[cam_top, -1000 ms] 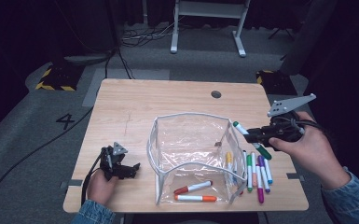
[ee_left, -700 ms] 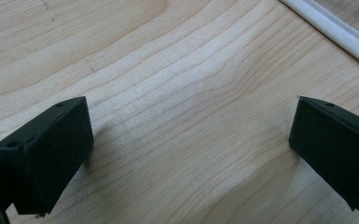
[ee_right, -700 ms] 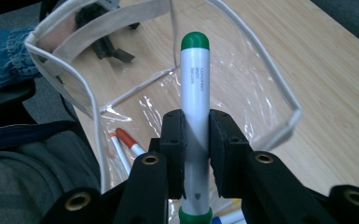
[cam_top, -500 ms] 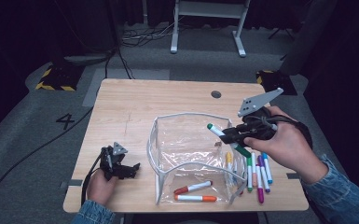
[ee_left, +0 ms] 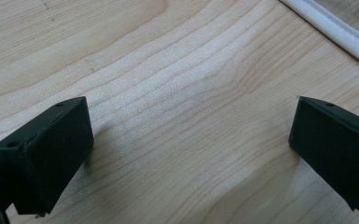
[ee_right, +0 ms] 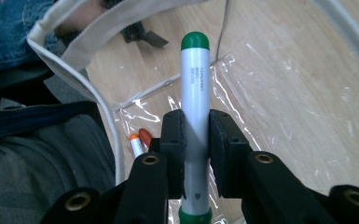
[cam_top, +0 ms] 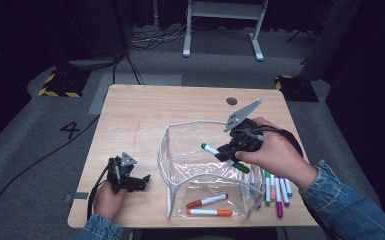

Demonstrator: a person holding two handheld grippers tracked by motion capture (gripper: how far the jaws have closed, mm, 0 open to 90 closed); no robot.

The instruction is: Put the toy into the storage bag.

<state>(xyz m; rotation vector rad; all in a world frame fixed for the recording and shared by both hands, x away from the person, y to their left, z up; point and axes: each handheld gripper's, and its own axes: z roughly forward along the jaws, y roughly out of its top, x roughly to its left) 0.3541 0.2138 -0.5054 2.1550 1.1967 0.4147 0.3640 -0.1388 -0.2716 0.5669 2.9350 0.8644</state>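
The green-capped marker (ee_right: 195, 116) is clamped crosswise between the fingers of the right gripper (cam_top: 228, 152), hanging over the open mouth of the clear plastic pouch (cam_top: 200, 165), inside its white rim and above the transparent floor. The right gripper view shows printing along the marker's white barrel and, past the fingers, the tips of the two orange markers (ee_right: 139, 140) lying at the pouch's near end; the high view shows those two (cam_top: 208, 206) side by side with bare room around them. Just outside the pouch's right wall a row of loose markers (cam_top: 276, 187) lies close to the right edge of the counter (cam_top: 135, 120). The left gripper (cam_top: 130, 177) rests near the counter's front left corner, well apart from the pouch; its own view shows the fingers spread wide over bare wood, holding nothing.
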